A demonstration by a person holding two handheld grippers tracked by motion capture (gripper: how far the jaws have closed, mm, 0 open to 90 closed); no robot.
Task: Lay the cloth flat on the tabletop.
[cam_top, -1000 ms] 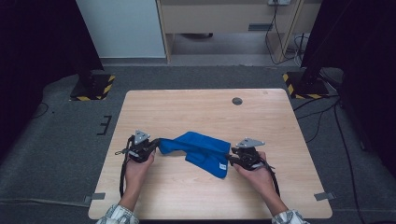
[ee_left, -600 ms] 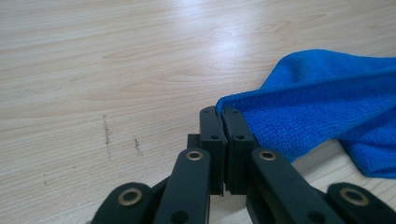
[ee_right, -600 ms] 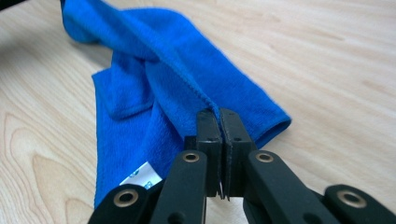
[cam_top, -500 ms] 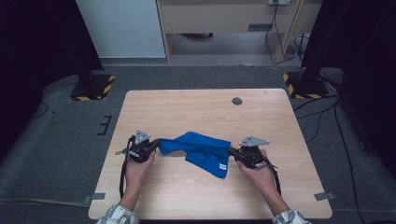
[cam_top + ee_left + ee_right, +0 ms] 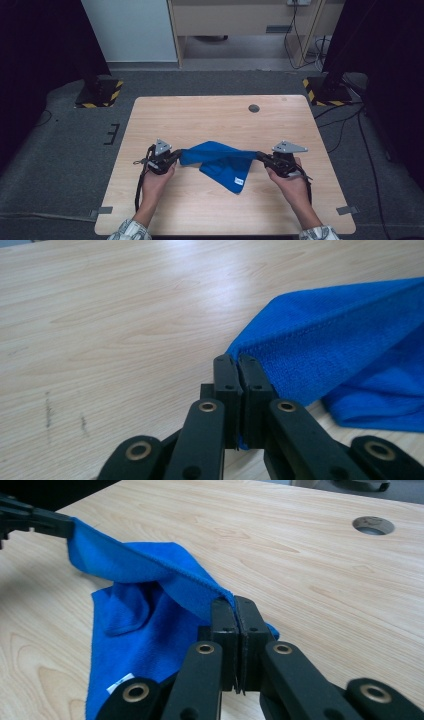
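Observation:
A blue cloth [image 5: 220, 160] with a small white label [image 5: 239, 181] hangs stretched between my two grippers over the front half of the wooden table [image 5: 200, 117]. My left gripper [image 5: 178, 154] is shut on its left corner; the left gripper view shows the jaws [image 5: 238, 362] pinching the cloth's hemmed edge [image 5: 340, 335]. My right gripper [image 5: 258, 155] is shut on the opposite corner, and in the right gripper view its jaws [image 5: 234, 605] clamp the hem. The cloth [image 5: 145, 610] runs from there up to the left gripper [image 5: 45, 522] at the top left. The lower fold sags onto the table.
A round cable hole [image 5: 254, 108] sits near the table's far edge, right of centre. Black stands with yellow-and-black striped bases [image 5: 100, 92] [image 5: 325, 90] flank the far corners on the floor. Bare wood lies behind the cloth and to both sides of it.
My right gripper has shut on the cloth's corner and moved right and up, pulling the top edge taut. The left gripper keeps its grip and has shifted slightly.

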